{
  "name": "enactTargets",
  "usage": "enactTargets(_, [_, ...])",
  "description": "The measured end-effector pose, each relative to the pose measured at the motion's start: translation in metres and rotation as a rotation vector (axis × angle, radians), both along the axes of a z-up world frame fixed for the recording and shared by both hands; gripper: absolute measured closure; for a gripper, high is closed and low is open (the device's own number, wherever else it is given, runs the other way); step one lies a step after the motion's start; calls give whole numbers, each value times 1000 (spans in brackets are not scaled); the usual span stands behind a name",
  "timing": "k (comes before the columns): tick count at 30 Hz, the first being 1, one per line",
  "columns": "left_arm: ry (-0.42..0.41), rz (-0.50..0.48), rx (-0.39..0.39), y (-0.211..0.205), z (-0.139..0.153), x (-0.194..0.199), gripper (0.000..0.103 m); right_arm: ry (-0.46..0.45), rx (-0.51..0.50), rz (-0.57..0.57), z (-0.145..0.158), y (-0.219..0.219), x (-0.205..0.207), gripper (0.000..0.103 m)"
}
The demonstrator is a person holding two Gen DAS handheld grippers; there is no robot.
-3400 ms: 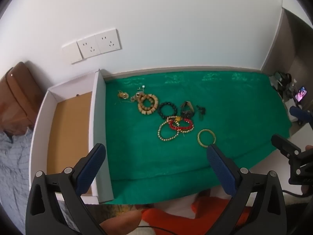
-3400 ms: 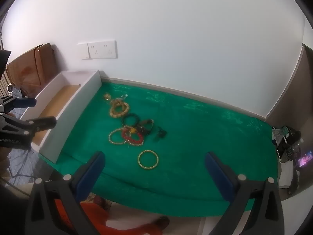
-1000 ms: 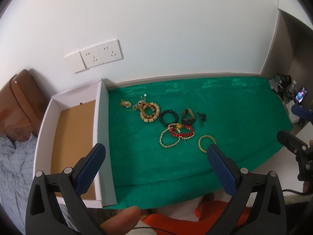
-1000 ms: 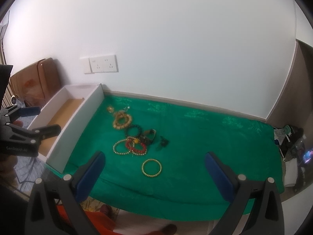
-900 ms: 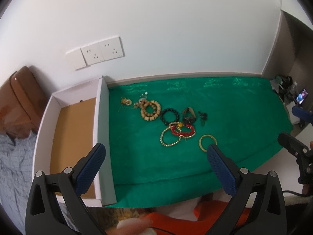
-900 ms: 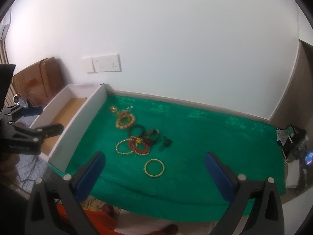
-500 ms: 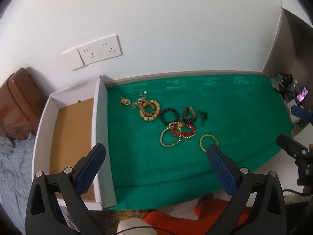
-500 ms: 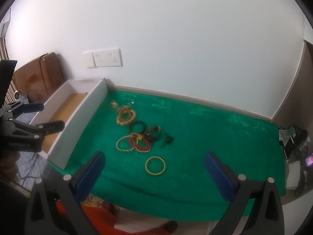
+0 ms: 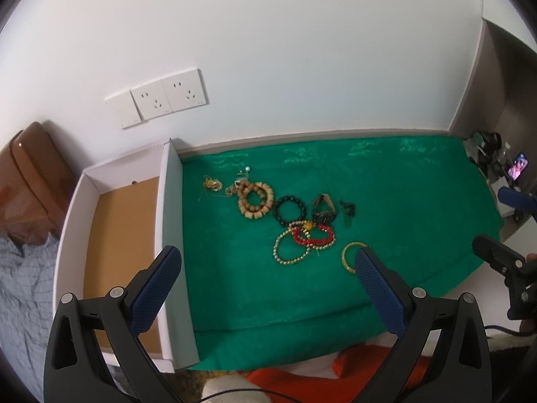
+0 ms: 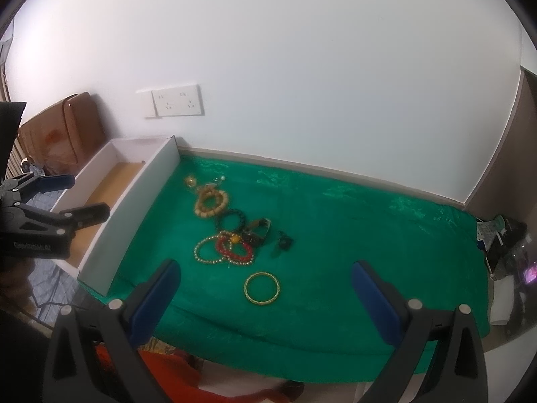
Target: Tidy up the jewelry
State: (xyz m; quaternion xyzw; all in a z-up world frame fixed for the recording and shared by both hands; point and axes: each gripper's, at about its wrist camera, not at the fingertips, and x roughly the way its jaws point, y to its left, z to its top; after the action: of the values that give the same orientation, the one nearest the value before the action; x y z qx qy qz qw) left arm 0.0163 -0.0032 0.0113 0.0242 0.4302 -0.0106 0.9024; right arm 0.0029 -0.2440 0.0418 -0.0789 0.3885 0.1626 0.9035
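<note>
Both views shifted slightly; jewelry pile (image 10: 231,231) unmoved on green cloth (image 10: 335,235), right of white box (image 10: 134,194). Left gripper (image 9: 268,282) and right gripper (image 10: 265,288) held above cloth, jaws wide, empty. Gold bangle (image 9: 349,257) partly hidden behind left finger.

Black tool (image 9: 268,287), blue pads (image 9: 155,288), silver screws

The green cloth (image 10: 352,235) has a soft sheen, with a woven pattern that catches the light near the wall. The white box (image 9: 169,221) looks like matt cardboard, and its floor is plain brown (like raw card). The gold bangle (image 10: 261,287) looks like shiny metal. The beige bracelet (image 9: 255,199) seems of matt wooden beads; the black bracelet (image 9: 289,210) and the red bracelet (image 10: 235,248) are glossy. The brown headboard (image 9: 32,181) is polished.
</note>
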Motion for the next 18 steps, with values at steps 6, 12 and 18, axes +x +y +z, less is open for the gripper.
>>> enactTargets(6, [3, 3, -1, 0, -1, 1, 0, 1, -9, 16, 0, 5, 1, 0])
enactTargets(12, [0, 7, 0, 0, -2, 0, 0, 6, -7, 17, 0, 5, 4, 0])
enactTargets(18, [7, 15, -6, 3, -3, 0, 0, 8, -9, 17, -2, 5, 5, 0])
